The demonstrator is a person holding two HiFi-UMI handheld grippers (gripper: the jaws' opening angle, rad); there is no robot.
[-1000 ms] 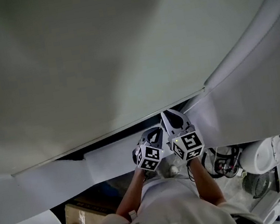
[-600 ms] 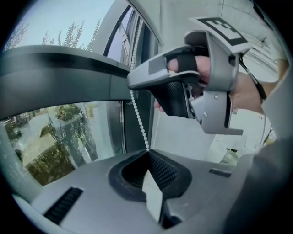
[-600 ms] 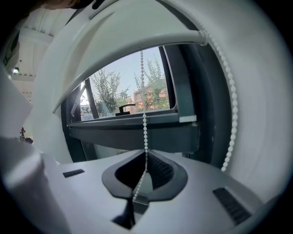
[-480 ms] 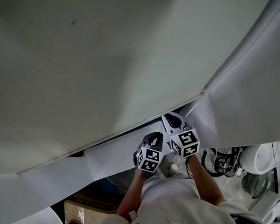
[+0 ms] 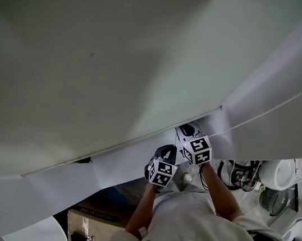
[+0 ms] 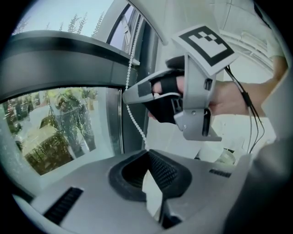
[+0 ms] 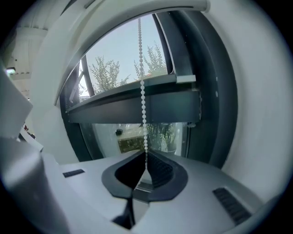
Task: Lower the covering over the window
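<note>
Window glass (image 7: pixel 114 68) bare in both gripper views, left gripper (image 6: pixel 147 157) and right gripper (image 7: pixel 145 160) both pinched on the bead chain (image 7: pixel 143 105), so lowering the covering looks barely started.

My left gripper (image 6: pixel 147 154) and right gripper (image 7: pixel 145 157) are matte grey, with black ribbed pads (image 7: pixel 159 169). Their marker cubes (image 5: pixel 197 150) carry black-and-white square patterns. The bead chain (image 7: pixel 143 105) is white, the window frame (image 7: pixel 132 109) dark grey and the roller blind (image 5: pixel 103 68) pale off-white. The far trees (image 7: pixel 105 71) are green.
</note>
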